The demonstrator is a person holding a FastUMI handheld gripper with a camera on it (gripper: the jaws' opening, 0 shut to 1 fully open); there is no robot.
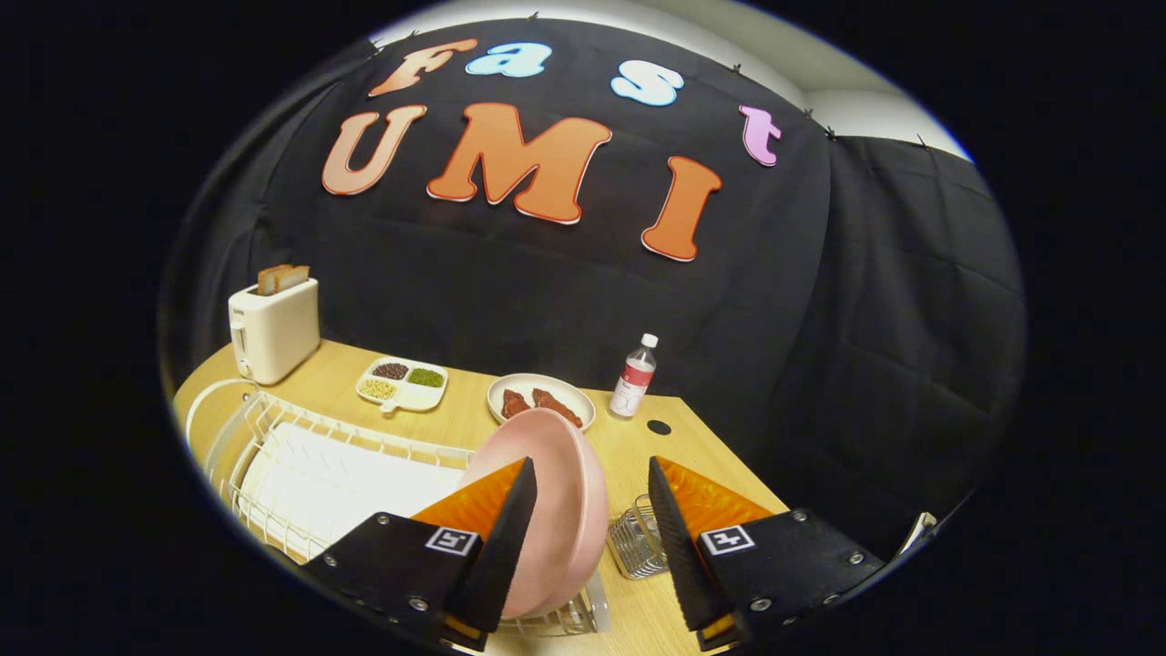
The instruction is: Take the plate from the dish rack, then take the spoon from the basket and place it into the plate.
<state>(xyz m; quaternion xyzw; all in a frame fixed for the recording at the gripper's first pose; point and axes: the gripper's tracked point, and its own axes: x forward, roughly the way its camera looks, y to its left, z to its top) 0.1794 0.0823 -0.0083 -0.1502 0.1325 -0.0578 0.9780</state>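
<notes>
A pink plate stands on edge at the right end of the white wire dish rack. My gripper is open, its black and orange fingers wide apart. The plate's rim rises in the gap between them, close against the left finger and apart from the right finger. A small wire basket stands on the table just right of the rack, partly hidden behind the right finger. I cannot make out a spoon in it.
On the wooden table beyond the rack are a white toaster with bread, a divided tray of beans, a plate of meat and a small bottle. The table's right edge runs just past the basket.
</notes>
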